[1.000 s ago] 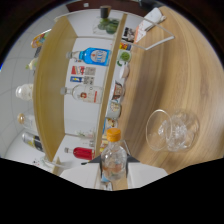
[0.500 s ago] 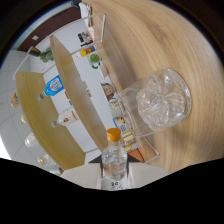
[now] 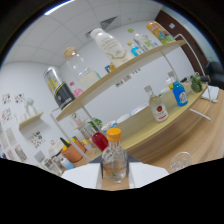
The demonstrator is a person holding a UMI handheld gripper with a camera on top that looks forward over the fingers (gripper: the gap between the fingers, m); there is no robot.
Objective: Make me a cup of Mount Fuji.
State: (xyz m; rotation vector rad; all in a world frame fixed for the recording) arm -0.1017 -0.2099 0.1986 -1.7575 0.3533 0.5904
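a: what's your gripper (image 3: 116, 176) doing?

b: you've got it closed on a small clear bottle (image 3: 115, 161) with an orange cap (image 3: 114, 133). both fingers press its sides, and the bottle stands upright between them with the cap on top.

a: landmark?

b: use that bottle. the view is tilted, so everything slants.

a: glass for the drink?

b: a clear glass (image 3: 180, 161) sits to the right of your bottle, low, on the wooden counter (image 3: 200, 135). well apart from the bottle, not touching it.

a: behind the bottle?

b: just behind it to the left there's a red bottle (image 3: 100, 140), and further left an orange pot (image 3: 73, 152). can't tell what's in the pot.

a: further out?

b: up and right of your bottle, a clear bottle with a red label (image 3: 158, 108) stands on the counter, and beyond that a blue bottle (image 3: 178, 93). above them runs a wooden shelf (image 3: 125, 76) carrying a big white bottle (image 3: 107, 46), a large glass jar (image 3: 79, 70) and a dark canister (image 3: 60, 90).

a: labels readable?

b: no, too small.
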